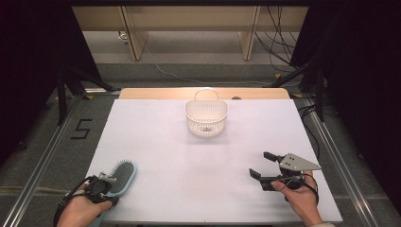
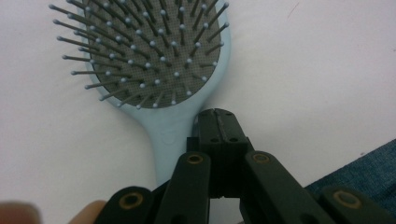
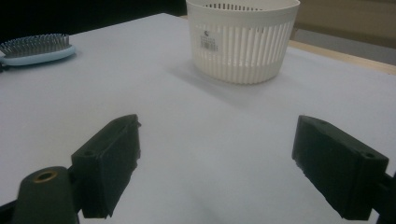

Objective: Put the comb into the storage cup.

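Your left gripper (image 1: pixel 109 189) sits at the lower left of the high view, with your hand (image 1: pixel 78 211) coming in from the bottom edge. In the left gripper view its two black jaws are pressed flat together at the centre bottom of the frame, with nothing visible between them. They lie just to the right of the hairbrush handle, beside it rather than around it; whether they touch the handle you cannot tell.

The hairbrush (image 2: pixel 156 70) is pale blue with a grey pad of ball-tipped bristles facing up. In the left gripper view its head takes up the upper left of the frame and its handle runs down toward the jaws. In the high view it lies flat near the lower left corner of the white table (image 1: pixel 189 156), its head pointing up and to the right.

Your right gripper (image 1: pixel 264 165) is at the lower right of the high view, held by your right hand (image 1: pixel 300 198). Its jaws stand wide apart and hold nothing; in the right gripper view they frame bare table.

The white slatted basket (image 1: pixel 206 118) stands upright in the upper middle of the high view, near the table's far edge, well apart from both grippers and from the hairbrush.
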`<state>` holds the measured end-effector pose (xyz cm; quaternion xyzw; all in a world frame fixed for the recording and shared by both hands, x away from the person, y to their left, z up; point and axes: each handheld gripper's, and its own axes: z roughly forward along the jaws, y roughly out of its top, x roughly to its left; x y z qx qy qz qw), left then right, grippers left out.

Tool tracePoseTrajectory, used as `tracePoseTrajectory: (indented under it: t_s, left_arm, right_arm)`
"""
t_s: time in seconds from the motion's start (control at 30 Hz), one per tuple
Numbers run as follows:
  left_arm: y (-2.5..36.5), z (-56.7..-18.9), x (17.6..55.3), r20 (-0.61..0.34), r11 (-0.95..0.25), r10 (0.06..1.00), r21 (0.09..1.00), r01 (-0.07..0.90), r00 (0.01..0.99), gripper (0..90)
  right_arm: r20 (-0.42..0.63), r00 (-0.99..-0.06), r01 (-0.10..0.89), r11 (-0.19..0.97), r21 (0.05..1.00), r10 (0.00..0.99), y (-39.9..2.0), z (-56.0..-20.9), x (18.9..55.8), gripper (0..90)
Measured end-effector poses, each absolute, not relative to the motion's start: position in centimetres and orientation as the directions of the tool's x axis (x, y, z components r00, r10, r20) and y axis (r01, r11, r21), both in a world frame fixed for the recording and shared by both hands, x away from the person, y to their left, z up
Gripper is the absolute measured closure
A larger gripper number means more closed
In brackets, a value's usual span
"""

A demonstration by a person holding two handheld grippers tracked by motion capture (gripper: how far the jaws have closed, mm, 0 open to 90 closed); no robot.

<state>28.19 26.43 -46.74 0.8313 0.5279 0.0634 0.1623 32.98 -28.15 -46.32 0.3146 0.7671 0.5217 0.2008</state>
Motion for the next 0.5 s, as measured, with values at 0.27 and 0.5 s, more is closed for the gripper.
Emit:
tracePoseTrajectory:
  t_s: [0.27,0.5]
  left_arm:
    - [26.93,-46.64,28.11,-0.059,-0.387,0.903,0.321,0.865,0.426,90.0]
    - [26.85,-46.62,28.07,-0.037,-0.42,0.892,0.304,0.855,0.451,89.6]
  right_arm:
    - [0.019,-0.722,0.276,0.263,0.925,0.691,-28.14,-46.34,32.98,15.9]
    - [0.019,-0.723,0.276,0.263,0.924,0.691,-28.14,-46.34,33.0,15.9]
